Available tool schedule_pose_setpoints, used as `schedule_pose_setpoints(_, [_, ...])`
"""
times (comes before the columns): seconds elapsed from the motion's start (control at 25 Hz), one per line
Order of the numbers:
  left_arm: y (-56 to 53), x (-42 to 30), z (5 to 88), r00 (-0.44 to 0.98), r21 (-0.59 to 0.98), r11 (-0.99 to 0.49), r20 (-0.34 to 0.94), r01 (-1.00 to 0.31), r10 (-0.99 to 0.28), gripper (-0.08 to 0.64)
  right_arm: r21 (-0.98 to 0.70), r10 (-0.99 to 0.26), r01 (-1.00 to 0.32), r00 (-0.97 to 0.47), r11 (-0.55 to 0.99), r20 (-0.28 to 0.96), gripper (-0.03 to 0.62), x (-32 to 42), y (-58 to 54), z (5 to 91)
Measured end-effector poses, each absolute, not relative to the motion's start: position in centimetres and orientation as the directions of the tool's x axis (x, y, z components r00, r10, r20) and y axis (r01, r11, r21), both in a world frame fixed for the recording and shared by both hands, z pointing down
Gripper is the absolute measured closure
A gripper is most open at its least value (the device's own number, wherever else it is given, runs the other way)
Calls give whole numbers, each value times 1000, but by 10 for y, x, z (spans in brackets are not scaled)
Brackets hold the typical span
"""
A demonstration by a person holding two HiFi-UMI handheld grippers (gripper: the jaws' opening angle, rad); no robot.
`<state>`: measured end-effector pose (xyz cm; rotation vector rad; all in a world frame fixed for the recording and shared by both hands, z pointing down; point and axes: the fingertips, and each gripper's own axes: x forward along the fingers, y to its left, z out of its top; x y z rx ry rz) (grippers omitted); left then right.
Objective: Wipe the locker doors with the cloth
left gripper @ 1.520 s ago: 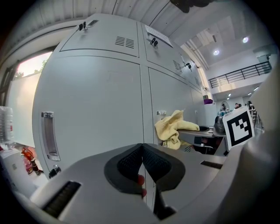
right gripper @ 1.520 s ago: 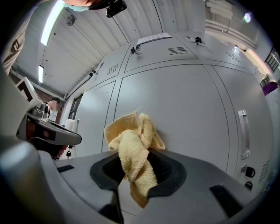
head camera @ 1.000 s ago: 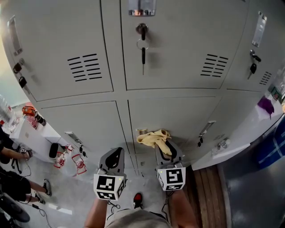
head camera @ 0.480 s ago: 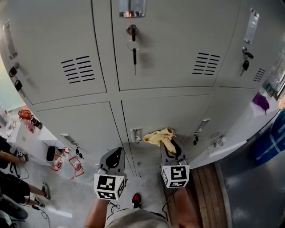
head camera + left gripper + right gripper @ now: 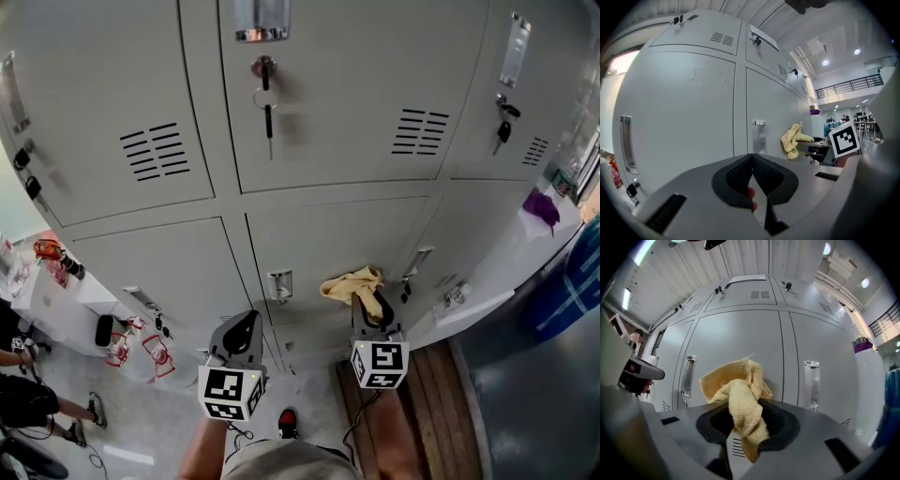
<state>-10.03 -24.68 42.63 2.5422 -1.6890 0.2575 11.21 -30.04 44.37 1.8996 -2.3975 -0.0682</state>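
Grey locker doors (image 5: 328, 234) fill the head view, in an upper and a lower row. My right gripper (image 5: 373, 314) is shut on a crumpled yellow cloth (image 5: 352, 283), held up at the lower middle door near its right edge, beside a recessed handle (image 5: 417, 261). In the right gripper view the cloth (image 5: 740, 404) hangs out of the jaws of the right gripper (image 5: 747, 420) in front of a door (image 5: 740, 343). I cannot tell if it touches the door. My left gripper (image 5: 242, 330) hangs lower left, shut and empty; its pads (image 5: 740, 173) meet, and the cloth (image 5: 793, 140) shows beyond.
A key (image 5: 267, 108) dangles from the upper middle door's lock; another (image 5: 503, 127) hangs at the upper right door. People and small items (image 5: 112, 333) are on the floor at left. A wooden strip (image 5: 441, 394) and a blue object (image 5: 577, 291) lie right. A red shoe (image 5: 289, 422) is below.
My right gripper has carried the cloth to the right along the lower middle door, toward its right-hand handle. The left gripper has stayed where it was.
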Motion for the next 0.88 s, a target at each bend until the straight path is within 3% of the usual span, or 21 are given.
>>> schedule_pose_setpoints(0.88, [-245,-95,420,404,-30,-415,171,-909,-898,537,115,-990,-985,-117,126,78,460,160,-307,451])
